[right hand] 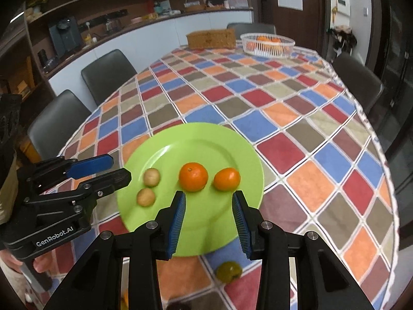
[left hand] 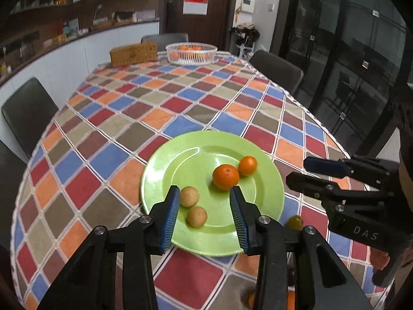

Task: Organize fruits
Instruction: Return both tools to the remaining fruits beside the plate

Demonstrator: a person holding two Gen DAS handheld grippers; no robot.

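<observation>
A green plate (left hand: pixel 180 160) (right hand: pixel 196 139) lies on the checked tablecloth. On it are two oranges (left hand: pixel 225 176) (left hand: pixel 247 165) (right hand: pixel 193 176) (right hand: pixel 226 179) and two small tan fruits (left hand: pixel 189 196) (left hand: pixel 197 216) (right hand: pixel 151 177) (right hand: pixel 145 196). A greenish fruit (right hand: pixel 229 271) (left hand: pixel 294 222) lies on the cloth beside the plate's near edge. My left gripper (left hand: pixel 205 206) (right hand: pixel 113 169) is open and empty above the plate's near left part. My right gripper (right hand: pixel 209 211) (left hand: pixel 299 170) is open and empty above the plate's near right edge.
A white basket (left hand: pixel 191 53) (right hand: pixel 267 44) with oranges and a woven box (left hand: pixel 133 53) (right hand: pixel 211 38) stand at the table's far end. Dark chairs (left hand: pixel 28 113) (right hand: pixel 108 73) surround the table. Some orange and dark fruit (left hand: pixel 290 297) shows under the left gripper.
</observation>
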